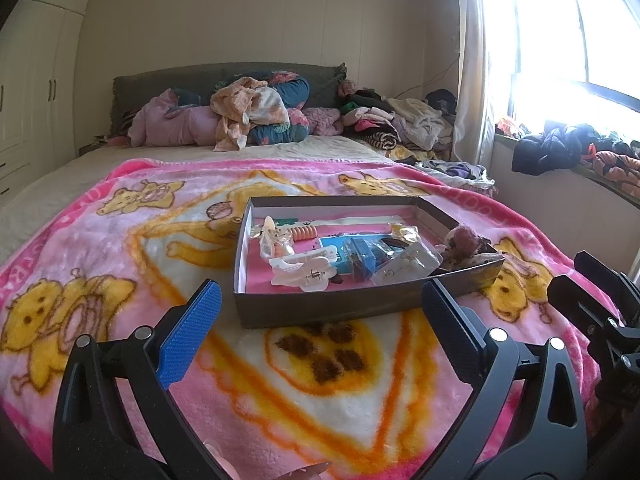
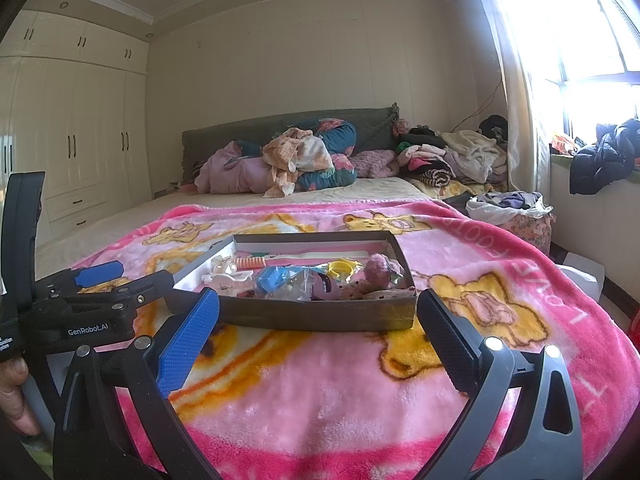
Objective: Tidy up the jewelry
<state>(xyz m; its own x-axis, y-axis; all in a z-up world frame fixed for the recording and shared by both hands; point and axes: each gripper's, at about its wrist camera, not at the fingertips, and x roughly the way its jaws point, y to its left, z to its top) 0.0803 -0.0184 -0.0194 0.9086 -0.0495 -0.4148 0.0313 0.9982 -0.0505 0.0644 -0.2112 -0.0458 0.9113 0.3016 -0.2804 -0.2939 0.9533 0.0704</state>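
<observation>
Pink blanket (image 1: 120, 240) beneath both claws, left claw (image 1: 320, 320) and right claw (image 2: 318, 320), spread wide.

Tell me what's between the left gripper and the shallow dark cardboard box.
Only bare pink cartoon-bear blanket lies between the left gripper and the box, per the left wrist view.

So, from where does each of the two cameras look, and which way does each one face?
Left wrist: on the left gripper, low over the pink blanket, facing the box and headboard; the right gripper shows at right.
Right wrist: on the right gripper, same heading; the left gripper and a hand show at left.
Shared: the box, blanket, clothes pile, window.
</observation>
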